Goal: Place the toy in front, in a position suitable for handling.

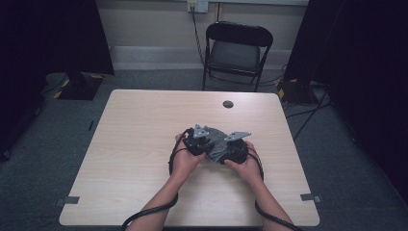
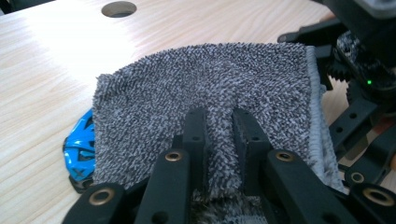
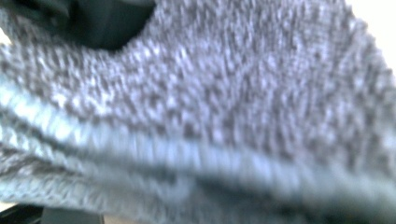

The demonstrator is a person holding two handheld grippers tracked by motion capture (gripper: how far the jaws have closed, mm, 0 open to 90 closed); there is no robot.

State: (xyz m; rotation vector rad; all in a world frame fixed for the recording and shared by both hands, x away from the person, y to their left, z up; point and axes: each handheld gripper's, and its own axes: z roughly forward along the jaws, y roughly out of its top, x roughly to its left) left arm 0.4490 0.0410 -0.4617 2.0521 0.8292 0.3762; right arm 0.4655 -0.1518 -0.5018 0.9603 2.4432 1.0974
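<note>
A grey terry towel [image 1: 217,140] lies bunched at the middle of the table [image 1: 144,144] between my two grippers. In the left gripper view my left gripper [image 2: 218,119] is shut on a raised fold of the towel [image 2: 205,79], and the cloth spreads away from its jaws. My right gripper [image 1: 227,151] sits against the towel's right side, and its black frame [image 2: 364,74] stands at the towel's hemmed edge. Blurred towel layers [image 3: 210,116] press close to the right gripper's camera and hide its jaws. A blue and black object [image 2: 79,151] peeks out from under the towel's left edge.
A round cable hole [image 1: 228,104] lies in the table beyond the towel. A black folding chair [image 1: 238,50] stands behind the far edge. Black cables trail from both grippers past the person's forearms to the near edge.
</note>
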